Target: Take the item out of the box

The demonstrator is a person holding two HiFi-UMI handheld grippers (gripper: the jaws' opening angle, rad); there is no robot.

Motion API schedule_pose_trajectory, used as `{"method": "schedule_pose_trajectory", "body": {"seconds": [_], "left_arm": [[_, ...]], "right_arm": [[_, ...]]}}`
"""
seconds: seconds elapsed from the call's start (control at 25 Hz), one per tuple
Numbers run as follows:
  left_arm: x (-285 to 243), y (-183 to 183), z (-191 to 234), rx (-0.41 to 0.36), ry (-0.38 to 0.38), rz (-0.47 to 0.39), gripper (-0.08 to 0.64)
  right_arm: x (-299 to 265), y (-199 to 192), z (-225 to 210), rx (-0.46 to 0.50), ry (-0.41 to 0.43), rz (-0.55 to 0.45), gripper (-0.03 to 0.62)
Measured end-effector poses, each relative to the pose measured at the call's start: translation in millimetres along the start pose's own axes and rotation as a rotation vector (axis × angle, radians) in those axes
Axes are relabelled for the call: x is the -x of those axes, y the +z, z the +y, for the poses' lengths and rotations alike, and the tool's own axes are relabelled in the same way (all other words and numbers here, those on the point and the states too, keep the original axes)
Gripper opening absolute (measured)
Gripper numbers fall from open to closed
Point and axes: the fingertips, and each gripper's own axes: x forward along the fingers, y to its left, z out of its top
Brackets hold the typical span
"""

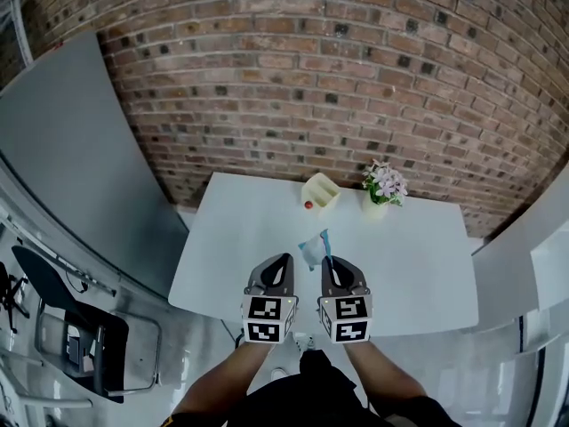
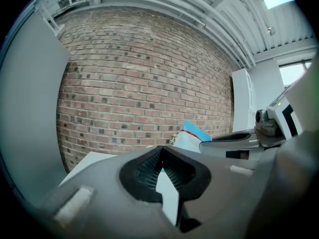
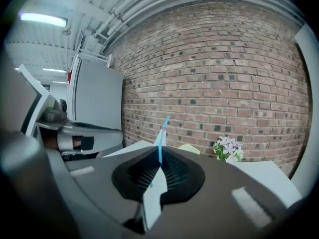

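My right gripper [image 1: 329,261] [image 3: 160,152] is shut on a thin blue-and-white packet [image 1: 314,249] [image 3: 162,132], which stands edge-on between its pads and sticks out past the tips. It hangs above the middle of the white table [image 1: 409,274]. Just to the left, my left gripper [image 1: 283,258] [image 2: 160,151] is shut with nothing between its pads; the packet [image 2: 193,135] shows to its right. The pale yellow box [image 1: 320,190] [image 3: 190,147] lies on the far side of the table, apart from both grippers, with a small red thing [image 1: 308,205] at its left edge.
A small pot of pink and white flowers [image 1: 384,185] [image 3: 228,148] stands right of the box. A brick wall rises behind the table. A grey panel and a dark chair [image 1: 67,327] are at the left, a white unit at the right.
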Motion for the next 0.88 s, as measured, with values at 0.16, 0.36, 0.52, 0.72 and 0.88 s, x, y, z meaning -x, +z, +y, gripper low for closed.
{"method": "schedule_pose_trajectory", "body": {"seconds": [0.16,0.36,0.52,0.72,0.88], "left_arm": [[27.4,4.3,-7.6,0.005,-0.021,-0.02,0.005],[53.0,17.1,-21.2,0.0,-0.052,-0.059,0.006],[64.0,19.1,-39.6,-0.012,-0.081,-0.074,0.006],[70.8,13.5,-59.5,-0.028,-0.111,-0.063,0.006],[73.3,5.0,-78.8,-0.046,-0.142,-0.039,0.005]], "right_arm": [[22.3,-4.0,12.0,0.001,-0.012,-0.005,0.006],[48.3,-6.4,17.5,-0.001,-0.029,-0.002,0.006],[68.3,-7.5,17.6,-0.009,-0.034,-0.004,0.006],[89.2,-9.7,11.0,-0.027,-0.036,-0.014,0.006],[106.8,-16.3,-2.0,-0.03,-0.038,-0.009,0.006]]}}
